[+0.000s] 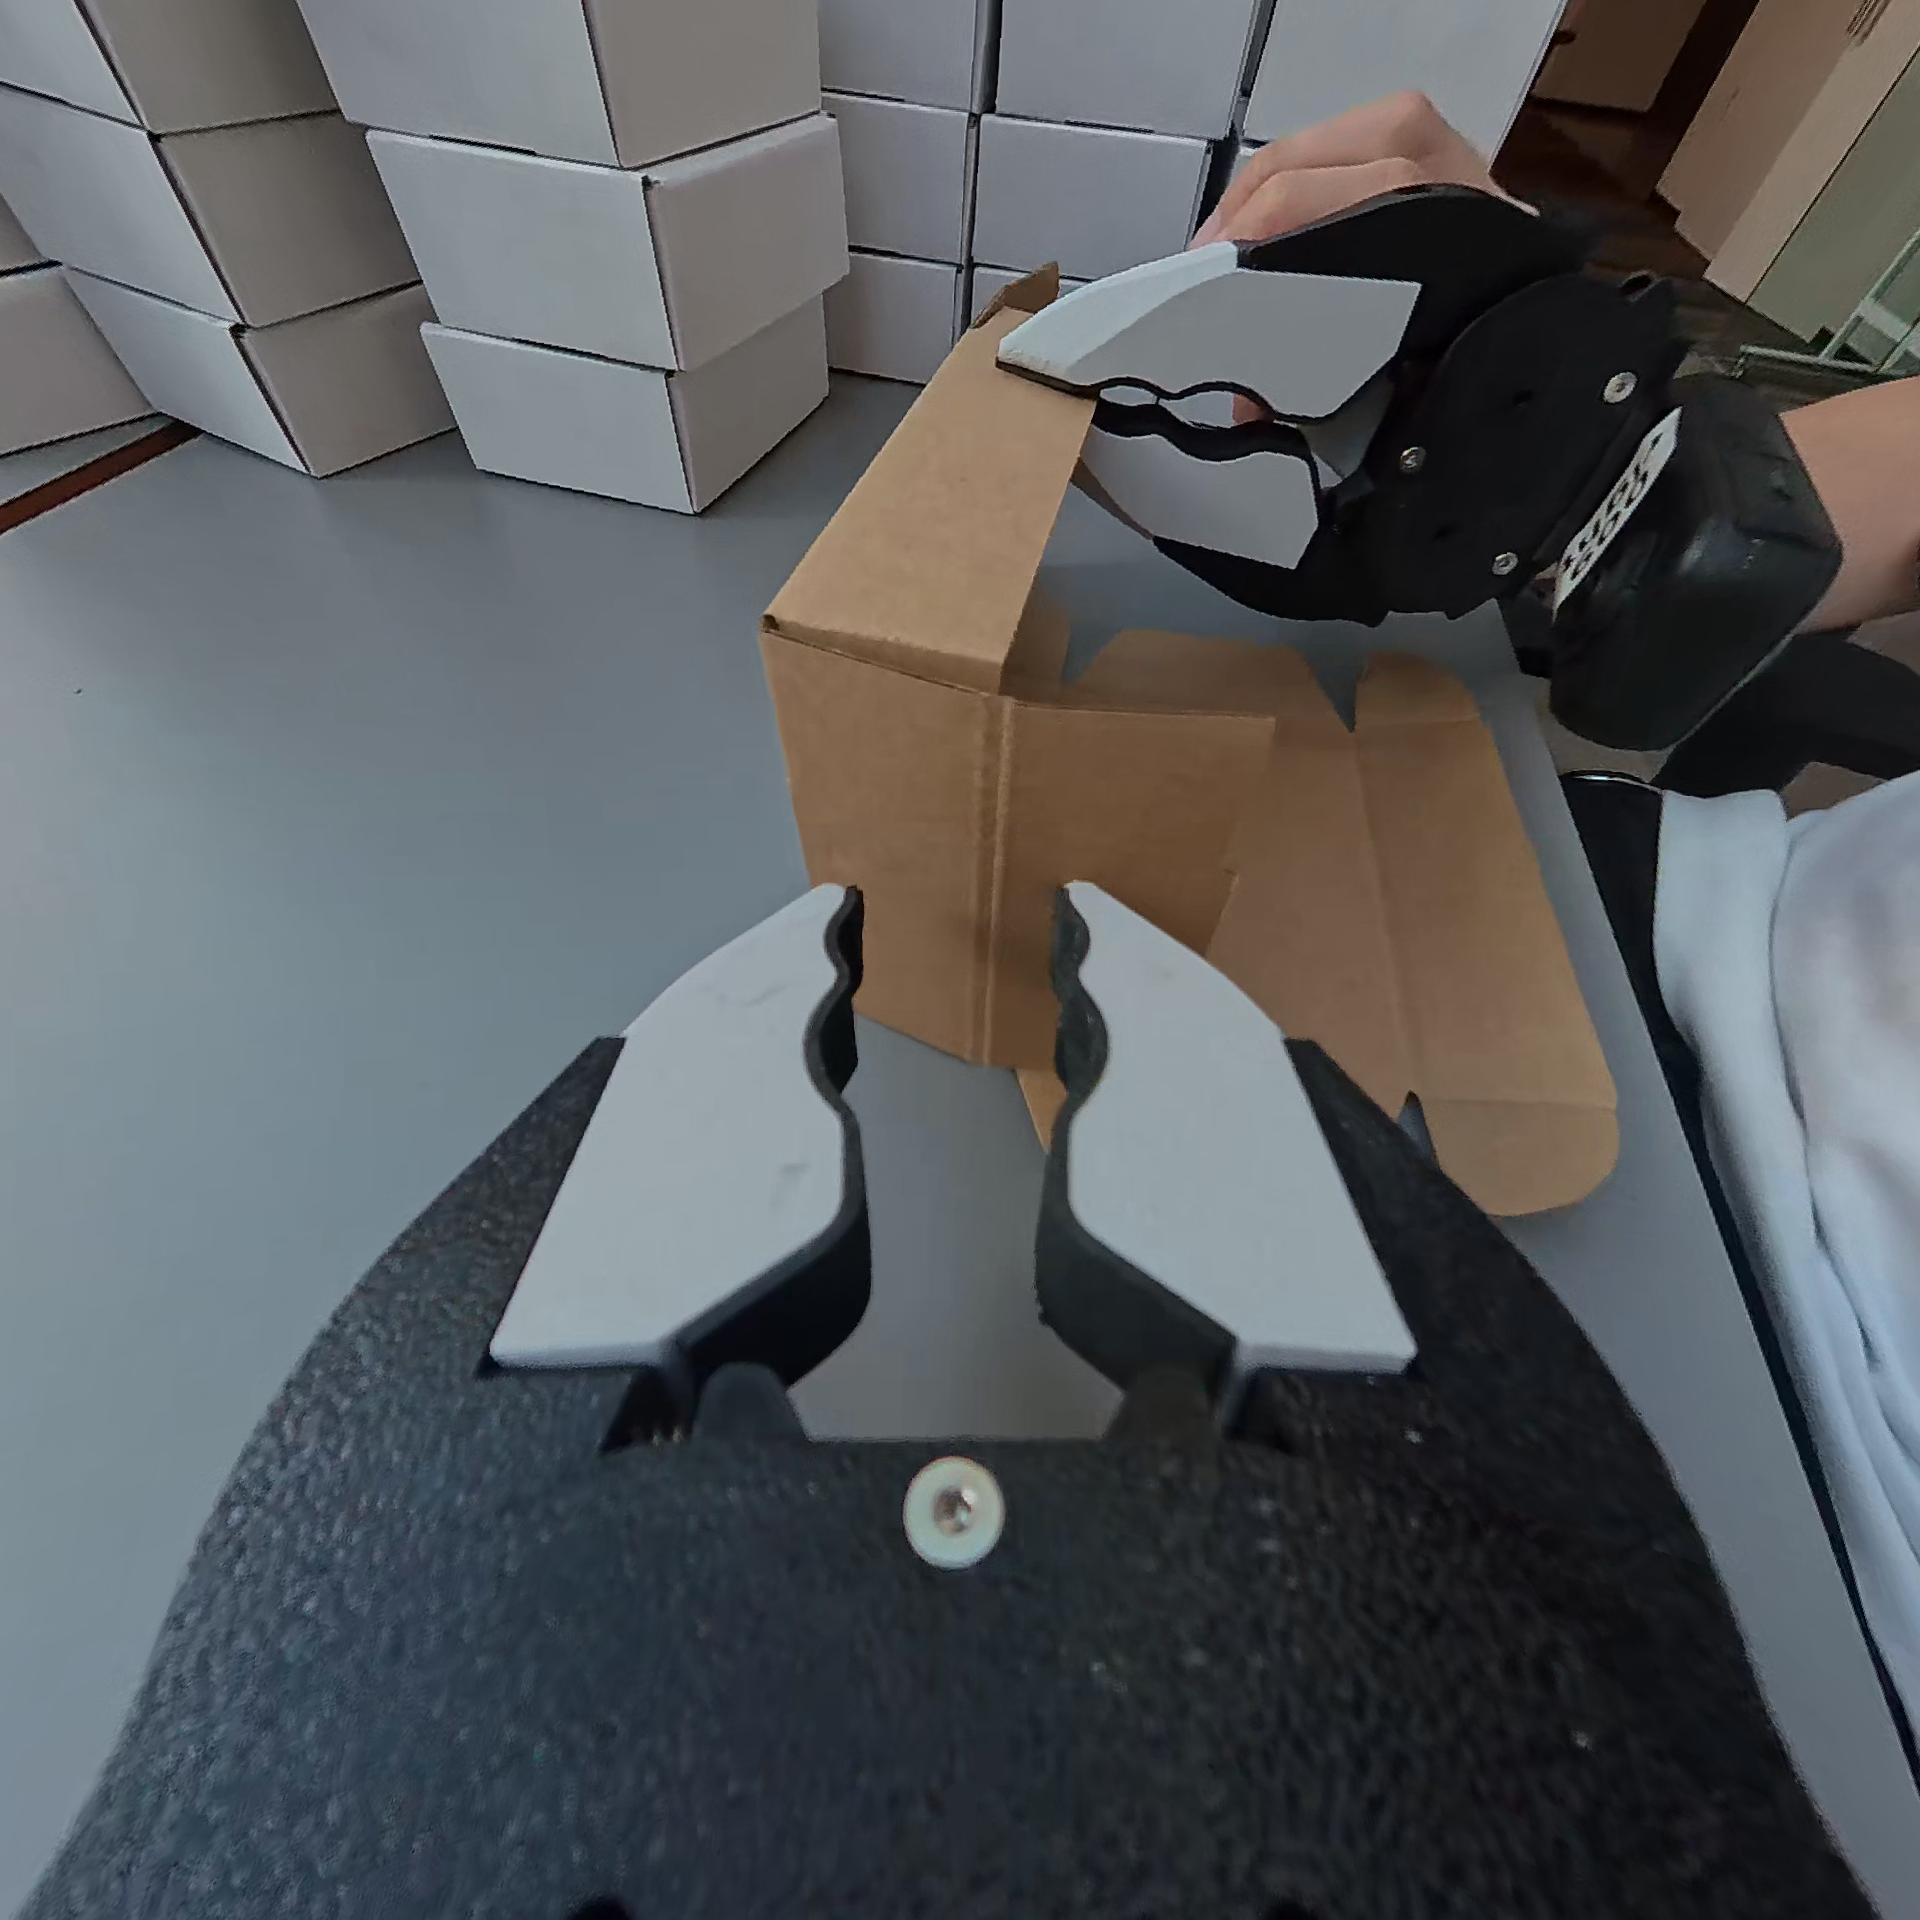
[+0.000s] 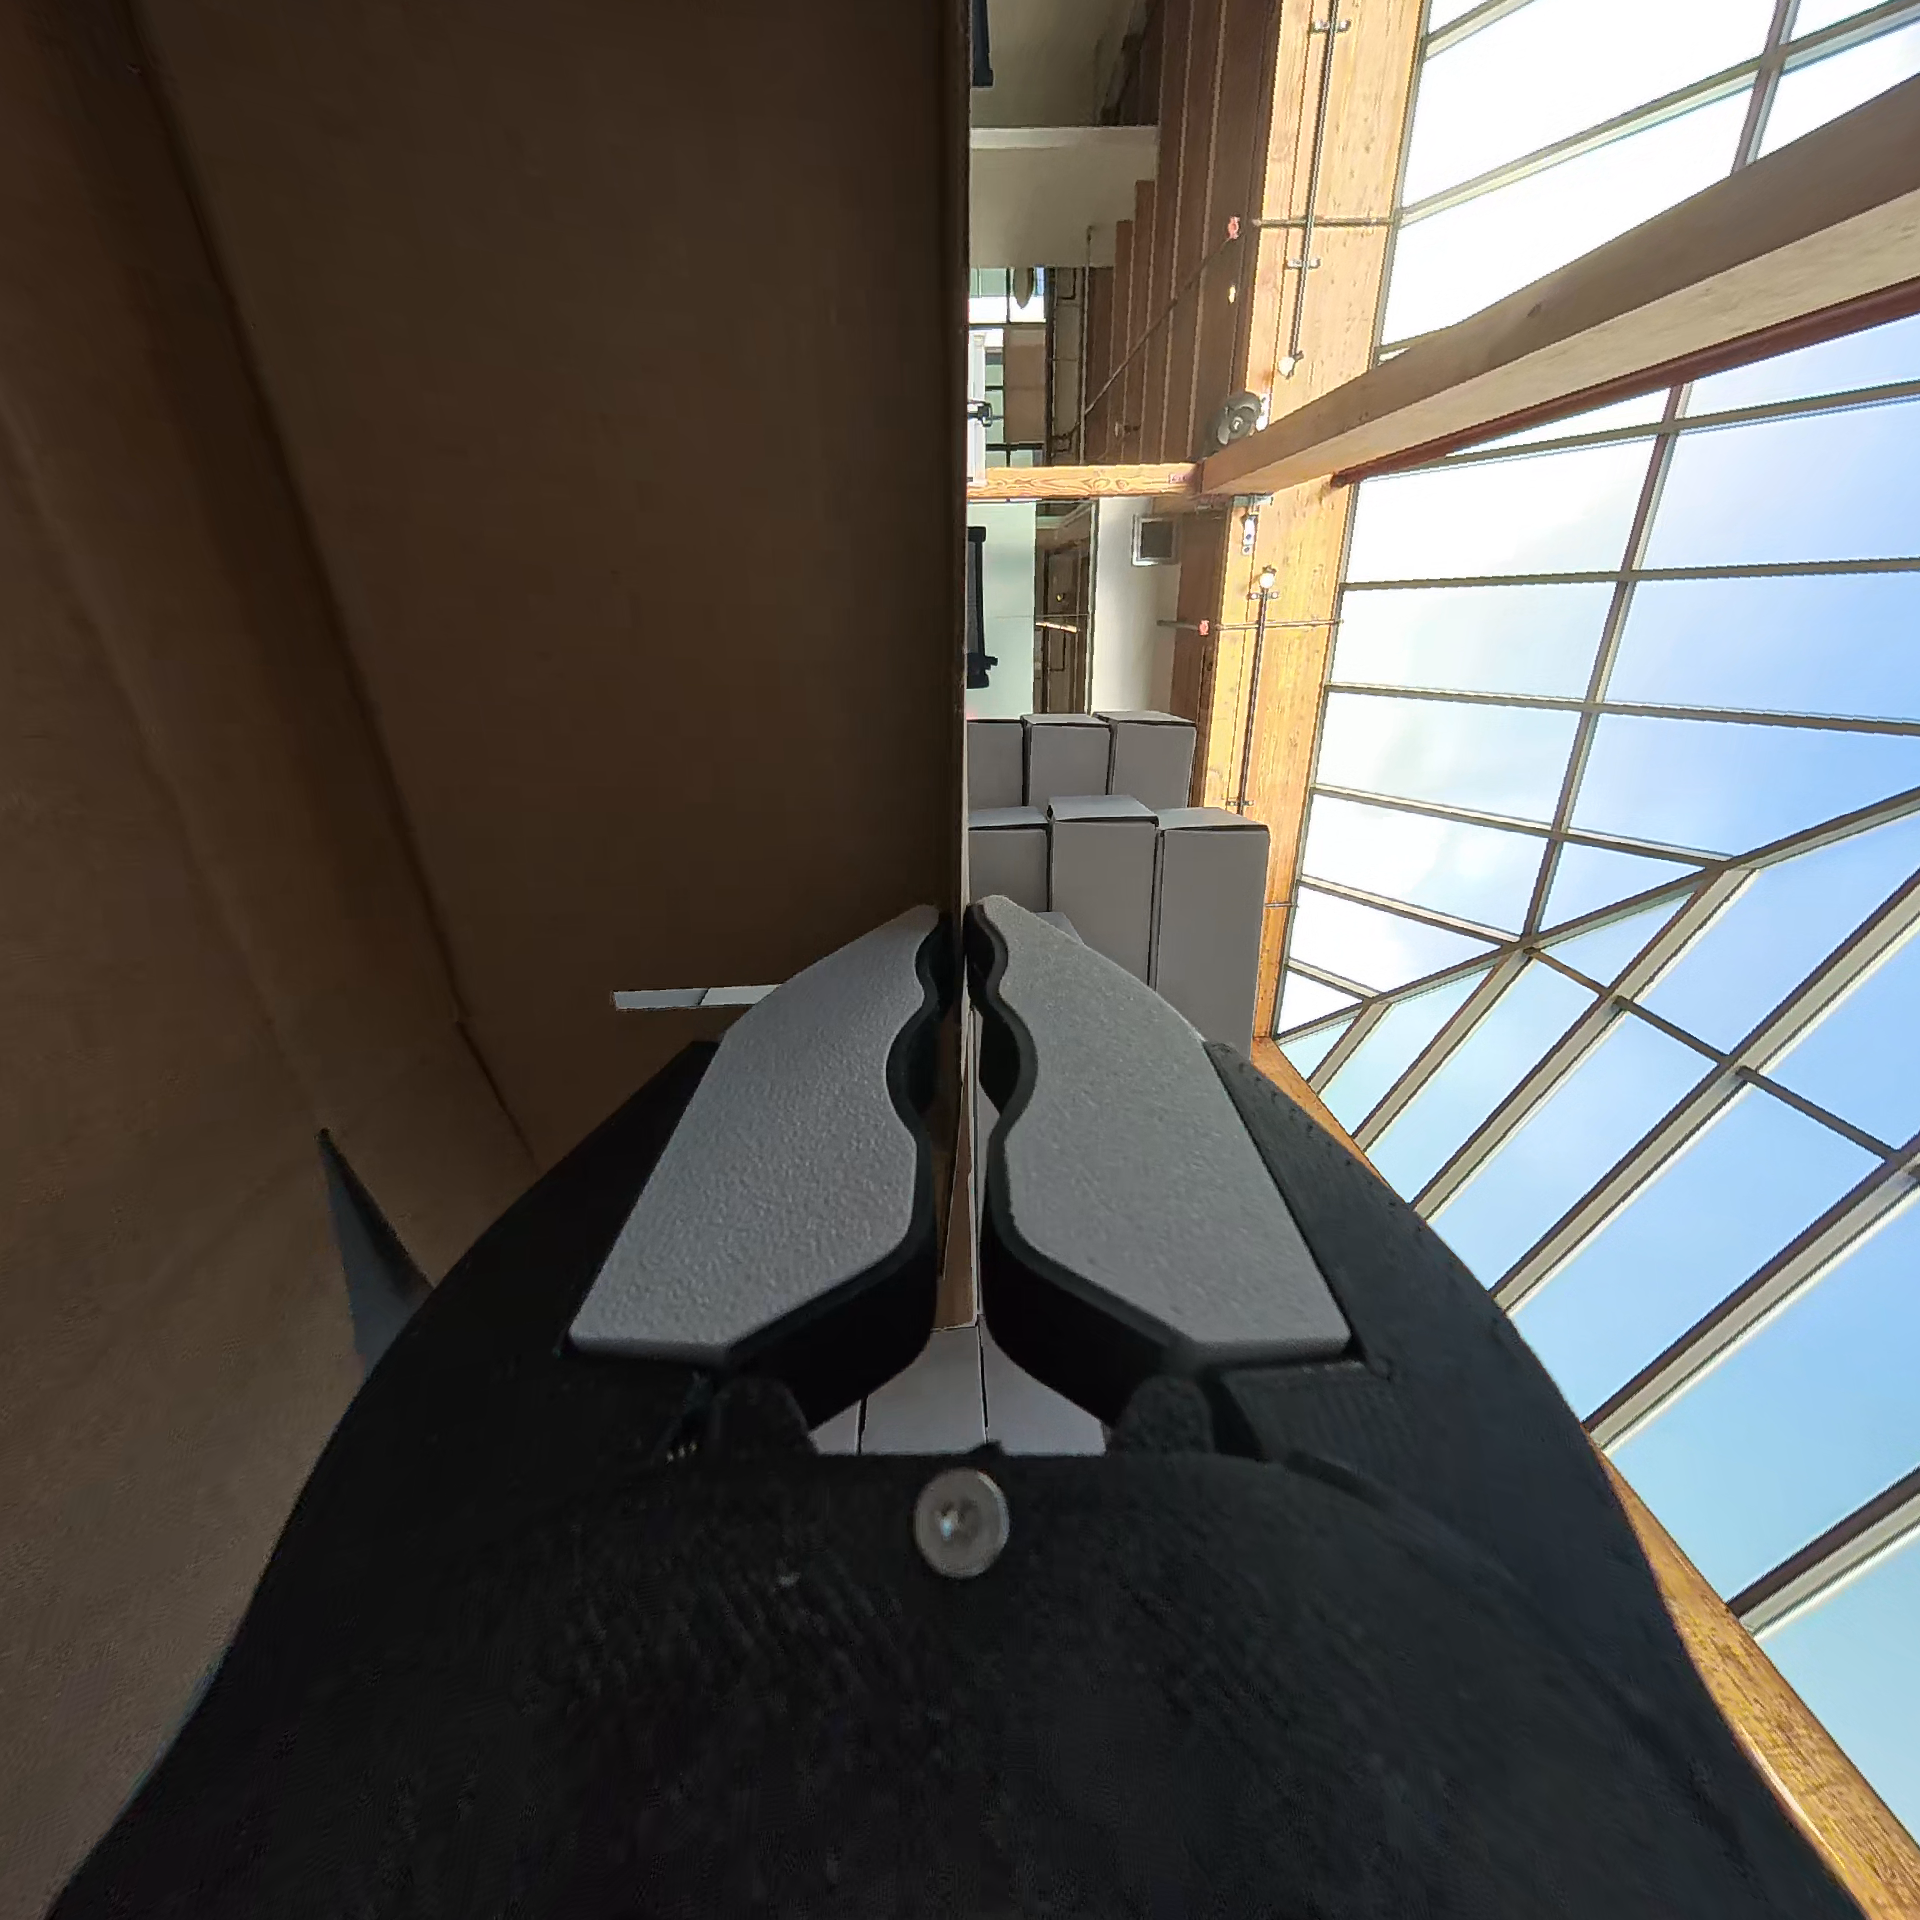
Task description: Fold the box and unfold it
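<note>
A brown cardboard box [image 1: 935, 665] stands partly folded on the grey table [image 1: 364, 779], with one side flap sticking out and the lid panel [image 1: 1455, 935] lying flat toward the person. My left gripper [image 1: 958, 904] is open and empty, its tips just in front of the box's near corner. My right gripper [image 1: 1049, 379] is shut on the top edge of the upright back wall. In the right wrist view that gripper [image 2: 954, 925] pinches the thin wall edge, and the box's brown inner side [image 2: 468, 520] fills the left.
Stacks of white closed boxes [image 1: 623, 260] stand along the table's far side, also in the right wrist view [image 2: 1143, 831]. The person's white sleeve [image 1: 1787, 1143] and the table's near edge are at the right. Windows and wooden beams [image 2: 1558, 312] fill the right wrist view.
</note>
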`<state>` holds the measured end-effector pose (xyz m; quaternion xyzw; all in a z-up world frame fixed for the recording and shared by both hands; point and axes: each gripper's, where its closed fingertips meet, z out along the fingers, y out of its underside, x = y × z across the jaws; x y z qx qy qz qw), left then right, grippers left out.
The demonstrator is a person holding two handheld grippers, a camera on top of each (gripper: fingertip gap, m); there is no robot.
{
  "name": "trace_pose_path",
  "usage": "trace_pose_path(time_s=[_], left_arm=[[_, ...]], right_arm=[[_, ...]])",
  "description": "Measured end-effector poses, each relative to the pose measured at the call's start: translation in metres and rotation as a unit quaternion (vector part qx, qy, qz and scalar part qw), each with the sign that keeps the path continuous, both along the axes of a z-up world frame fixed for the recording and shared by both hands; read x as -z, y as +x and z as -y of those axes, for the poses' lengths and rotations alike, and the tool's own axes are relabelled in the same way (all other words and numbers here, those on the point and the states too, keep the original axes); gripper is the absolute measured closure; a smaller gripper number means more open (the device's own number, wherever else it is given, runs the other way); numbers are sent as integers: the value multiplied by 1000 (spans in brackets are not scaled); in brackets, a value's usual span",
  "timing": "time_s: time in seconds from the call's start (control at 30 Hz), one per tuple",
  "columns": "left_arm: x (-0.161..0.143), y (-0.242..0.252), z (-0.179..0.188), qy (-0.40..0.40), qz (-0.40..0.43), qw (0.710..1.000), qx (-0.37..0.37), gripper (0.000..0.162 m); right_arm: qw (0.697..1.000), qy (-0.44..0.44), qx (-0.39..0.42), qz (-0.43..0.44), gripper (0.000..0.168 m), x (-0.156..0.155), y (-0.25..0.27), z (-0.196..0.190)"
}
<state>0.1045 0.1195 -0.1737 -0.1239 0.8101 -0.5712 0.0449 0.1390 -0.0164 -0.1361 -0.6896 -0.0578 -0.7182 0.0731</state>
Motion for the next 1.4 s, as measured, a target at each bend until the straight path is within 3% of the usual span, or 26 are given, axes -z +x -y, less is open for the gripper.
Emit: trace_pose_path(time_s=[0.4,0.73,0.9,1.03,1.17,1.4], left_arm=[[2,-1,17,32,59,997,-44,131],[2,18,25,53,48,977,-199,125],[5,38,28,82,85,960,-253,127],[8,48,32,76,24,959,-273,127],[9,57,32,107,41,948,-298,133],[10,76,34,112,-6,929,-353,140]], right_arm=[[1000,-13,-9,0,167,0,-6,0],[994,-25,-49,-93,167,-1,-2,0],[994,-62,-56,-75,166,-1,-7,0],[996,-56,-51,-57,166,0,-12,-1],[996,-49,-38,-61,166,-1,-10,0],[987,-12,-63,-146,165,-1,-6,-1]])
